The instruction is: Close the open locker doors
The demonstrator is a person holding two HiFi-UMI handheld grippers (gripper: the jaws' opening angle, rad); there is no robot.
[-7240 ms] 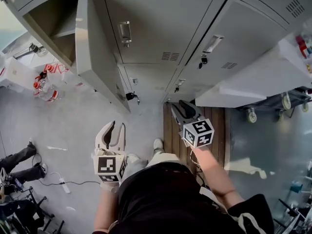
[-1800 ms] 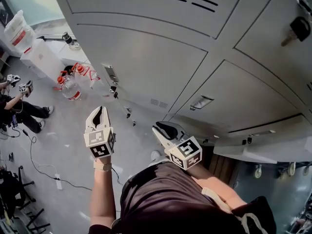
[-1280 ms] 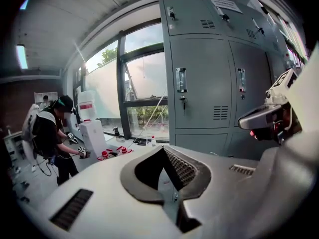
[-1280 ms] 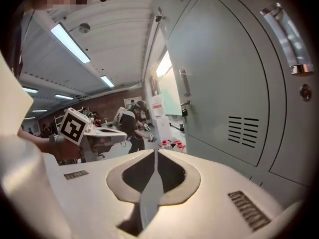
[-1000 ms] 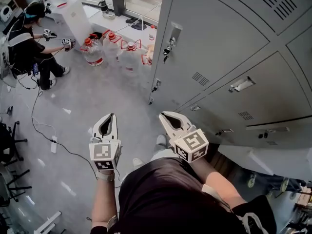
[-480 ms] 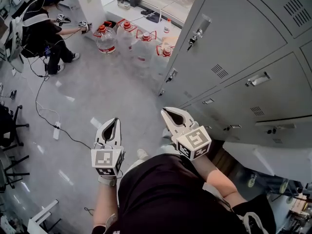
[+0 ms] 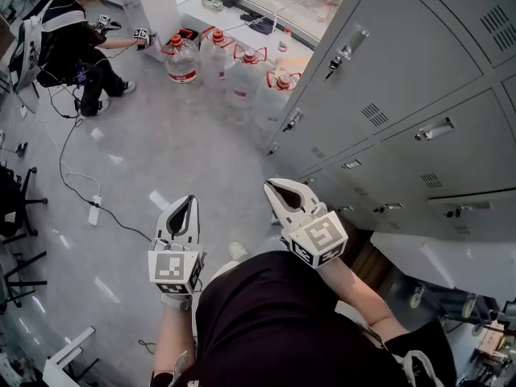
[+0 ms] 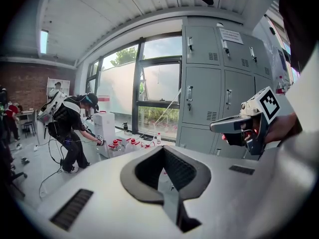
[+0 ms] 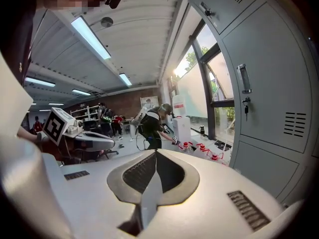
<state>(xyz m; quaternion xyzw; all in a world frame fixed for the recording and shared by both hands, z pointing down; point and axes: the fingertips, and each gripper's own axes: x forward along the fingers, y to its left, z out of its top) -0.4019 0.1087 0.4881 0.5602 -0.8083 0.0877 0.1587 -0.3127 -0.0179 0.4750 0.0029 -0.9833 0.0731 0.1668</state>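
Note:
The grey lockers (image 7: 403, 63) fill the right side of the head view, and every door I can see on them is closed flat. Both grippers hang in front of my body, apart from the lockers. My left gripper (image 7: 189, 201) is shut and empty over the grey floor. To its right, my right gripper (image 7: 273, 186) is closing its jaws to a shut stand with nothing between them. The left gripper view shows its own tips (image 8: 164, 151) meeting, the lockers (image 8: 209, 83) and the right gripper (image 8: 234, 128). The right gripper view shows closed doors (image 9: 269, 108) close by.
Several water jugs with red caps (image 7: 181, 59) stand by the window at the end of the lockers. A person (image 7: 72, 39) crouches at the top left. A power strip and cable (image 7: 94, 212) lie on the floor. A white table (image 7: 451, 256) juts out at the lower right.
The open door seen several seconds ago no longer shows; all doors look closed. Over the last second the view swung slightly and the grippers dropped a little.

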